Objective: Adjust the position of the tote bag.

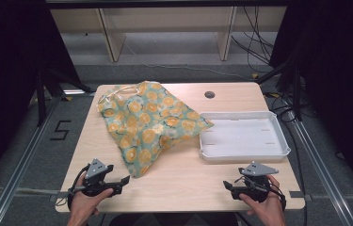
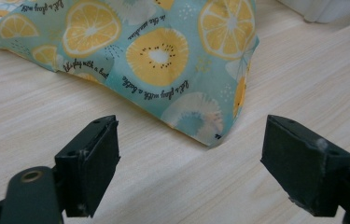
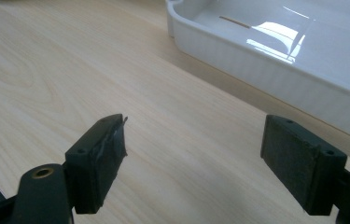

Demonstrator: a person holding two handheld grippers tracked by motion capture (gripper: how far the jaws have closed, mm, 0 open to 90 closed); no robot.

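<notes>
A teal cloth bag (image 1: 148,122) printed with orange and kiwi slices lies crumpled across the table's left and middle, its handles at the far left end. Its near corner (image 2: 210,135) points toward my left gripper (image 1: 120,184), which rests open near the front edge, just short of the fabric and touching nothing. In the left gripper view that gripper (image 2: 189,154) has bare wood between its jaws. My right gripper (image 1: 228,187) also stands open at the front right, a little in front of the white tray (image 1: 280,153). Nothing lies between its jaws in the right gripper view (image 3: 191,154).
The white tray's wall (image 3: 275,77) runs along the upper right of the right gripper view, and its inside holds nothing. A round cable hole (image 1: 209,94) sits at the table's far side. Bare wood (image 1: 183,179) spans the front between the grippers.
</notes>
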